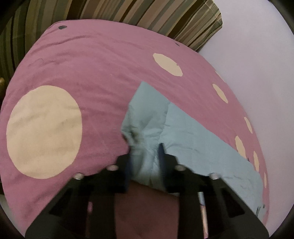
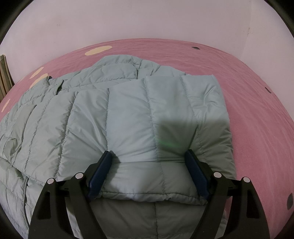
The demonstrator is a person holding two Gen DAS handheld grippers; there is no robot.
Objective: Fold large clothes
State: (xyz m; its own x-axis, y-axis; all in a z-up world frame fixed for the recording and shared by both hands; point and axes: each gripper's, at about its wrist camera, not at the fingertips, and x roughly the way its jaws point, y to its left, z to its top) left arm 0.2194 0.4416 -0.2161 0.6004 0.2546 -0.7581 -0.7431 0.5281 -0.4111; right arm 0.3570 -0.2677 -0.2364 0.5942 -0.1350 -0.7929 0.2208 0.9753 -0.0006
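Note:
A pale green quilted puffer jacket (image 2: 128, 114) lies spread on a pink bed cover (image 2: 257, 128). A sleeve or panel is folded across its body. My right gripper (image 2: 148, 154) is open, its blue pads (image 2: 194, 171) astride the folded edge, resting on the jacket. In the left wrist view my left gripper (image 1: 145, 152) is shut on a bunched part of the jacket (image 1: 147, 128) and holds it above the cover (image 1: 91, 64); the rest of the jacket (image 1: 202, 143) trails to the right.
The cover has large cream dots (image 1: 44, 132). A striped pillow (image 1: 147, 14) lies at the head of the bed. A pale wall (image 2: 147, 18) runs along the bed's far side and also shows in the left wrist view (image 1: 257, 55).

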